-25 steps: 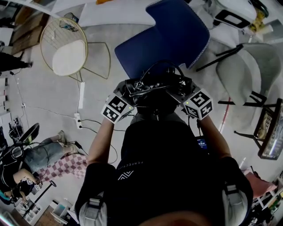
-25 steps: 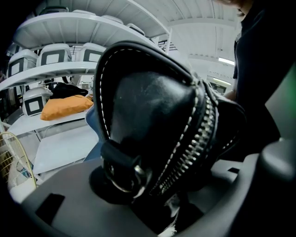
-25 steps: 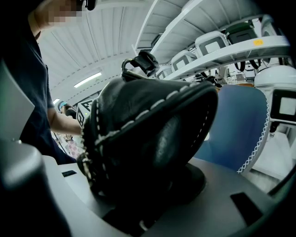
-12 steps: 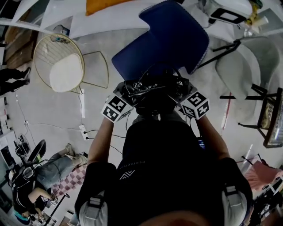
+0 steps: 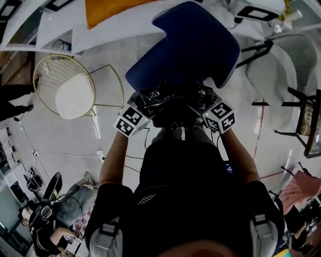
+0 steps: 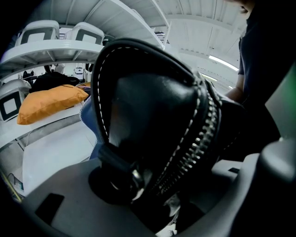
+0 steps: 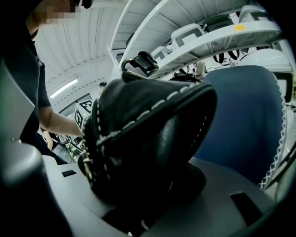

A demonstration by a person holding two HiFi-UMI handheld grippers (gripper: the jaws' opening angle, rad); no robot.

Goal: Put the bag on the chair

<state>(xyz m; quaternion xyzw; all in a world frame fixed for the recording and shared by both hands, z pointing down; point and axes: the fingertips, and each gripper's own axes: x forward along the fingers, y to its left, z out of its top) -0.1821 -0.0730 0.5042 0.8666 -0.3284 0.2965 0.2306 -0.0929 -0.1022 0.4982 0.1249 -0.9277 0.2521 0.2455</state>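
Bag (image 5: pixel 173 103) nearer blue chair (image 5: pixel 196 46).

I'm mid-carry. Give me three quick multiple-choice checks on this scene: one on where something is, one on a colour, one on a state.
1. Where is the black bag?
A. Hung on a wall hook.
B. Held at the near edge of the blue chair.
C. Inside a box.

2. What colour is the cushion on the white shelf?
A. Orange.
B. Green.
C. Black.

3. How is the left gripper?
A. Open and empty.
B. Shut on the bag.
C. Shut on a cup.

Answers:
1 B: the head view shows the bag just in front of the blue seat.
2 A: the cushion shows orange in the head view and the left gripper view.
3 B: the bag's leather fills its jaws, and the right gripper grips the other end.
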